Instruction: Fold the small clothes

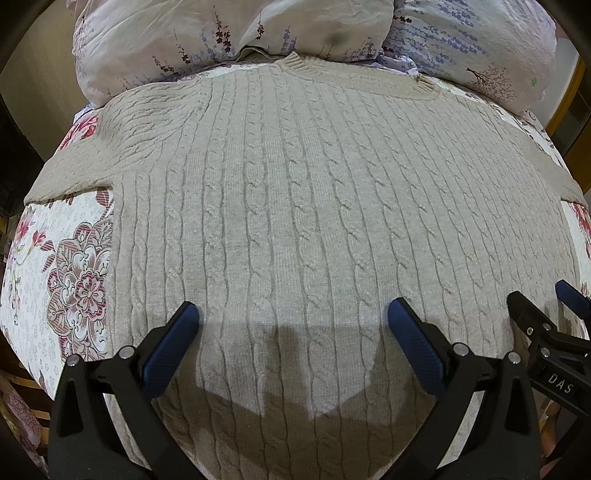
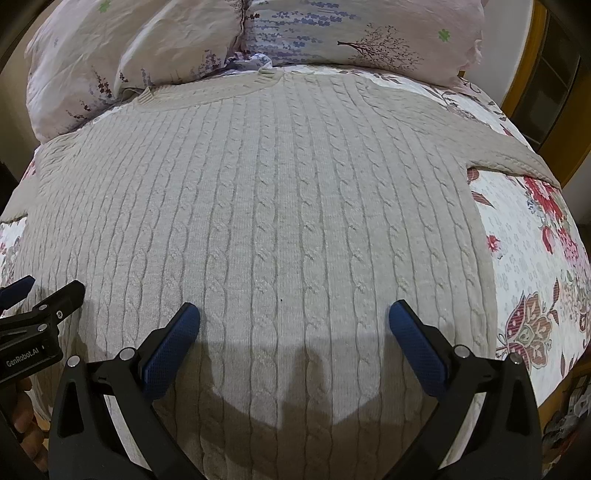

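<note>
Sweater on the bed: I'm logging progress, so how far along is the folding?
Done: the sweater lies spread flat on the quilt. In hand: nothing; the left claw and right claw are open above it. Left: every fold.

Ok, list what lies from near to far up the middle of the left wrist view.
Left gripper, its fingers spread wide apart → beige cable-knit sweater laid flat → its ribbed collar → floral pillows at the head of the bed.
</note>
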A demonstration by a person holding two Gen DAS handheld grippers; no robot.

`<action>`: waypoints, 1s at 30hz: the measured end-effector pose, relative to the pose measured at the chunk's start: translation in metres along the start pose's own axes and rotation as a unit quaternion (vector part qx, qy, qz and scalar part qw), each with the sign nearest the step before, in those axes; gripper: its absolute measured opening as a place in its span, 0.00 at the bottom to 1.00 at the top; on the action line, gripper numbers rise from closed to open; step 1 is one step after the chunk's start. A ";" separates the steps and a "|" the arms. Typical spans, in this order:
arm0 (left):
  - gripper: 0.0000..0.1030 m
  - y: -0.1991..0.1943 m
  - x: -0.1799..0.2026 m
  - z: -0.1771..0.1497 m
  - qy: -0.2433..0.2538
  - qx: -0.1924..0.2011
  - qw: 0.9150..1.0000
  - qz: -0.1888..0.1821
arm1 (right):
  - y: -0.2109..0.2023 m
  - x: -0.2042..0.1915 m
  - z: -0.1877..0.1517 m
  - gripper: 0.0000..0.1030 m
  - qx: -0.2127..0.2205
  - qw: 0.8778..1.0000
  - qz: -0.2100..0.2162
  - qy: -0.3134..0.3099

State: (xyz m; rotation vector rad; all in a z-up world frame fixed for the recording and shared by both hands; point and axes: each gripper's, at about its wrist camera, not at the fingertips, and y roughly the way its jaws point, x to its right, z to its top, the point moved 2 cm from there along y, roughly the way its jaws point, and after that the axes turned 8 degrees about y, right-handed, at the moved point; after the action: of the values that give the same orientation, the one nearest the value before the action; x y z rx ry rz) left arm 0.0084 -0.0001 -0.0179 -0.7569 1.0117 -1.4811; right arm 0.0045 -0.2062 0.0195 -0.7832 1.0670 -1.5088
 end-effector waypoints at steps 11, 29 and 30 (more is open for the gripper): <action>0.98 0.000 0.000 0.000 0.000 0.001 1.000 0.000 | 0.000 -0.001 0.001 0.99 0.000 1.000 0.000 0.000; 0.98 0.001 0.002 0.000 0.001 0.003 1.000 0.000 | 0.000 0.001 0.000 0.99 -0.003 1.000 0.000 -0.003; 0.98 0.002 0.001 0.002 0.000 0.002 1.000 0.000 | 0.000 0.000 0.001 0.99 -0.004 1.000 -0.001 -0.003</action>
State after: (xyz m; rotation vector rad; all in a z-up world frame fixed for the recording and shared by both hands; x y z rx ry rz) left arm 0.0107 -0.0018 -0.0186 -0.7537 1.0085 -1.4831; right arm 0.0049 -0.2068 0.0199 -0.7937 1.0699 -1.5038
